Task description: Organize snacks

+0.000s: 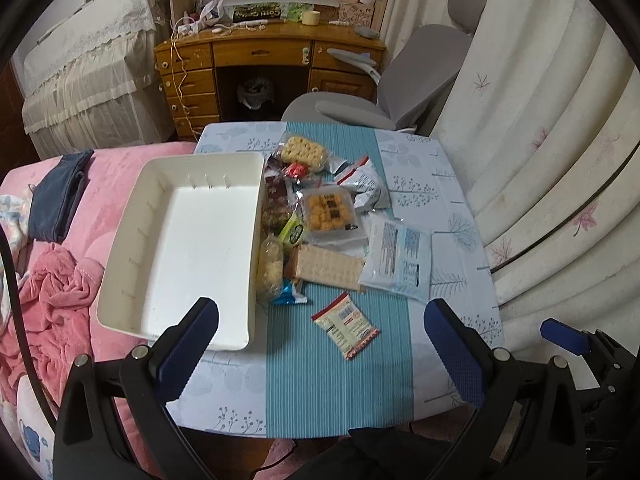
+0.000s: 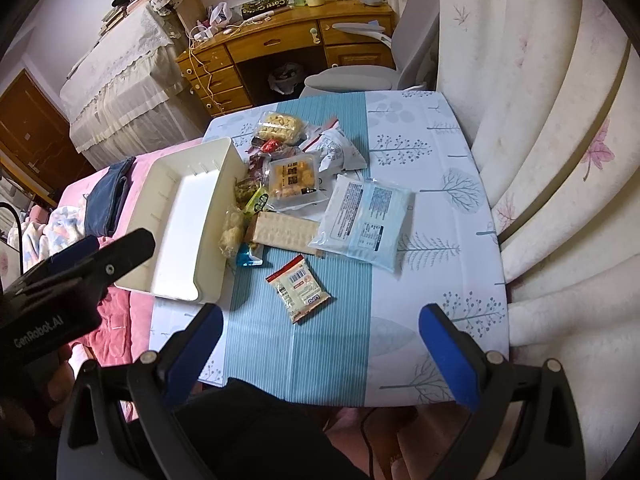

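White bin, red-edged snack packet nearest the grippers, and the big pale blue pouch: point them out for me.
White bin (image 1: 120, 280), left wrist view, on its left wall.
Red-edged snack packet (image 1: 346, 326), left wrist view, middle of the wrapper.
Pale blue pouch (image 2: 366, 224), right wrist view, middle of its printed back.

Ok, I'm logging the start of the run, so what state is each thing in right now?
left gripper: open, holding nothing
right gripper: open, holding nothing
white bin: upright, empty
small red-edged packet: flat on the table, apart from the pile
pale blue pouch: flat, sealed
cracker pack: lying flat in the pile
desk drawers: shut
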{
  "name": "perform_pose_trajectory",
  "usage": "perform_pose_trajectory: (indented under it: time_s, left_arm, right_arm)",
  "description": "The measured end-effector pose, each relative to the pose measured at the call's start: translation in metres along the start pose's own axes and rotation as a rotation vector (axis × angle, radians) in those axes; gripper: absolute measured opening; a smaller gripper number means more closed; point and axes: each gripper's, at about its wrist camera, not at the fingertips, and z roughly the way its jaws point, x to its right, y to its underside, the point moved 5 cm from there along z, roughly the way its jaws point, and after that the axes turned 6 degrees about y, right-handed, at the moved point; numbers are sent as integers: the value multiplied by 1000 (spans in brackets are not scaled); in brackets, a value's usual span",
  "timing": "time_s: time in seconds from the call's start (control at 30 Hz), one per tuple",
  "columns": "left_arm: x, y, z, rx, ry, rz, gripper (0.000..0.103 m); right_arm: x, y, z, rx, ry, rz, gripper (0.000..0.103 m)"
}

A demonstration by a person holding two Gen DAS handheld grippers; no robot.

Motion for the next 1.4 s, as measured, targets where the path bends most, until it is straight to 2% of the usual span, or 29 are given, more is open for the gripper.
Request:
perform_pose_trajectory:
  time_s: [0.37, 0.5, 0.67, 0.9, 1.0, 1.13, 1.4]
  left_arm:
    - [-14, 5, -6, 12, 49, 39, 102]
    - [-15, 8, -2, -2, 60, 68, 102]
    - [-13, 9, 3, 1, 38, 106, 102]
    - [-5, 14, 24, -51, 64, 96, 102]
    - [-1, 18, 41, -86, 59, 69, 102]
    - [2, 23, 63, -131, 25, 7, 102]
    - [3, 39, 112, -193, -62, -172, 102]
  right_arm:
    - [-14, 16, -12, 4, 38, 39, 99]
    - [-13, 20, -10, 0, 11, 69, 99]
    - [-7, 21, -8, 16, -42, 128, 99]
    - [23, 23, 5, 28, 38, 168, 99]
    - [40, 22, 16, 26, 50, 181, 99]
    - [56, 16, 33, -15, 16, 188, 99]
    - [82, -16, 77, -156, -138, 208, 99]
